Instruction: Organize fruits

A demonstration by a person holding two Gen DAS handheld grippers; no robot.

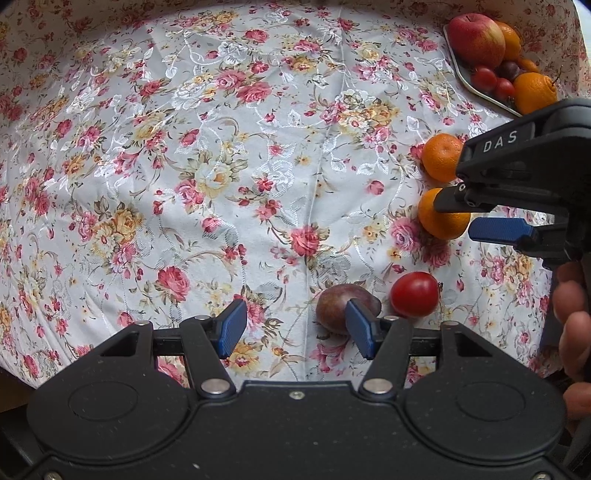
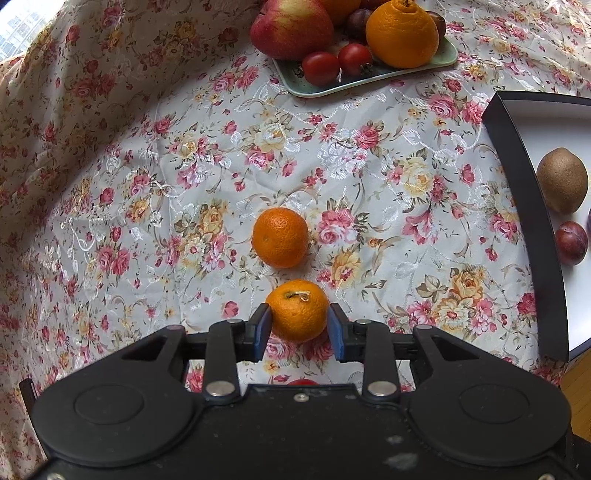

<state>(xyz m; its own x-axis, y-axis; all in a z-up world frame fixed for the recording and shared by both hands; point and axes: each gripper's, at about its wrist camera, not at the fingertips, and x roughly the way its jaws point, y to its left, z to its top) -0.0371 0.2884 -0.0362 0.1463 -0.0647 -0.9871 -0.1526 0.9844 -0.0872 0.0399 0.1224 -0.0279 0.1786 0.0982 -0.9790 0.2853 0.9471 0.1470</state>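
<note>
In the right wrist view my right gripper (image 2: 298,328) has its blue pads against both sides of a mandarin with a stem (image 2: 297,309) on the floral cloth. A second mandarin (image 2: 280,237) lies just beyond it. In the left wrist view my left gripper (image 1: 293,325) is open and empty above the cloth. A dark plum (image 1: 338,304) lies behind its right pad and a red tomato (image 1: 414,294) lies to the right of that. The right gripper (image 1: 469,218) shows there at the near mandarin (image 1: 439,221).
A pale green tray (image 2: 364,79) at the back holds an apple (image 2: 291,27), an orange (image 2: 402,33), tomatoes and plums. A dark-rimmed white box (image 2: 524,206) at right holds a kiwi (image 2: 562,180) and a plum (image 2: 570,242). The floral cloth (image 1: 184,147) covers the table.
</note>
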